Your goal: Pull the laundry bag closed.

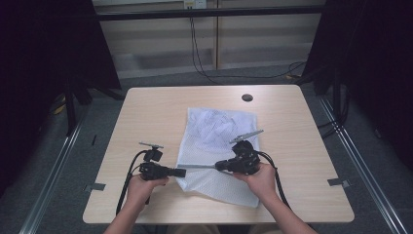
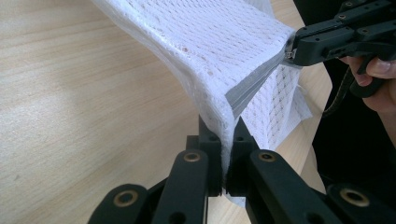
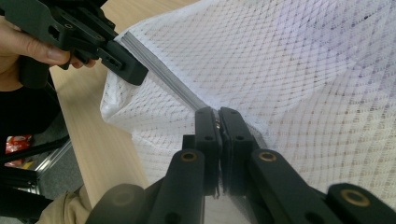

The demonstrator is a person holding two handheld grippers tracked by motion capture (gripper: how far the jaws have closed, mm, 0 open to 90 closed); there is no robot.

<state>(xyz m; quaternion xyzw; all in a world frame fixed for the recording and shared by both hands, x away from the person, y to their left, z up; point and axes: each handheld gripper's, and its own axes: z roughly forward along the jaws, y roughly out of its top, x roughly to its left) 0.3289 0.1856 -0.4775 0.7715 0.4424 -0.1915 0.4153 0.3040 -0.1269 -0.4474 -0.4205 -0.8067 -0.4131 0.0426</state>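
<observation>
White mesh bag, high view: spread on the light wooden counter, slightly right of centre, near edge close to the person's side. Left tool held low at the bag's left near edge, pointing right; right tool facing it from the right, pointing left. Grey zipper strip stretched straight between the two. Left hand and right hand wrapped round the handles, forearms entering from the bottom edge. Dark round hole near the counter's far edge; black cables on the floor beyond.

Left gripper view: left tool closed on the bag, white mesh pinched between the two black jaws, fabric rising up and away in a fold. Zipper strip running up to the right tool, also clamped on it at upper right. Fingers of the right hand behind that tool. Bare counter to the left.

Right gripper view: right tool closed on the zipper strip, jaws meeting with a small metal piece between the tips. Left tool gripping the strip's far end at upper left, fingers of the left hand round it. Mesh draped to the right, diamond weave plain here; counter edge and floor below left.
</observation>
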